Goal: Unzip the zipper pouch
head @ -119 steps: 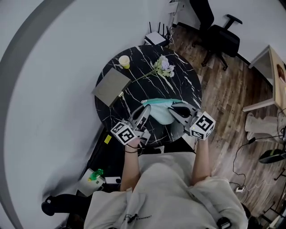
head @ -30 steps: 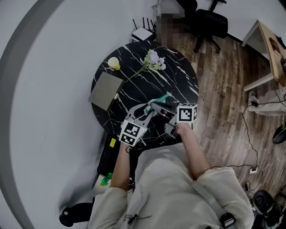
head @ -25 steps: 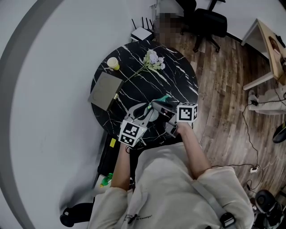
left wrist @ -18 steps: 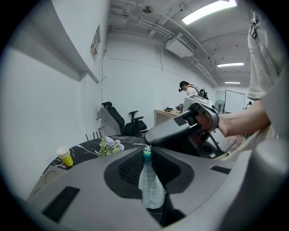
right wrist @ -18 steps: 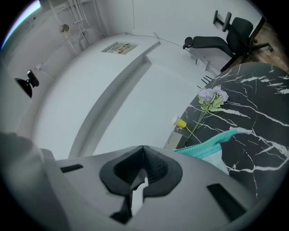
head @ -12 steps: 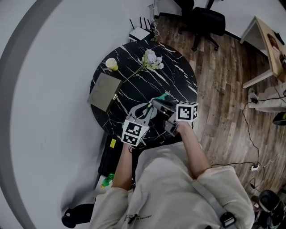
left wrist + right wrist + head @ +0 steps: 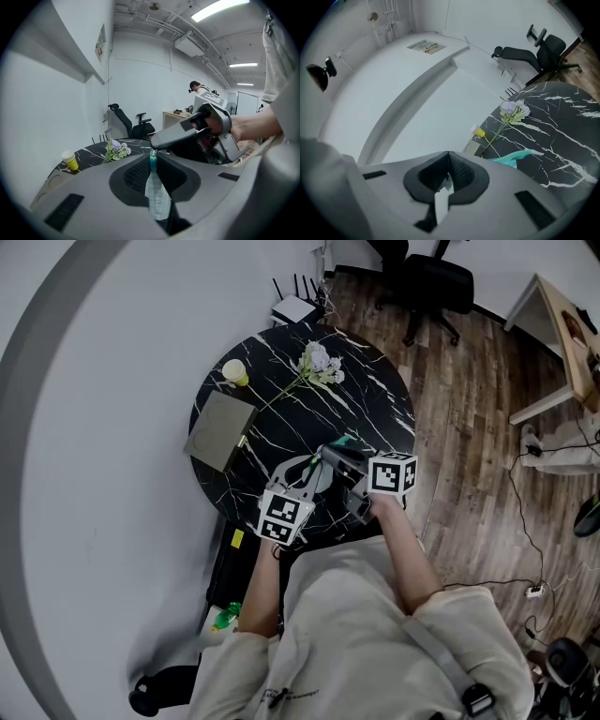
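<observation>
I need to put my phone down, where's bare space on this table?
Bare: the right side of the table, between the flowers and the rim; also the strip between the grey notebook and the flower stem. Crowded: the near edge around the pouch.

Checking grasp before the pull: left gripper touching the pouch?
Touching. Left gripper view: the left gripper, jaws just closing, pinches the pouch fabric between them.
</observation>
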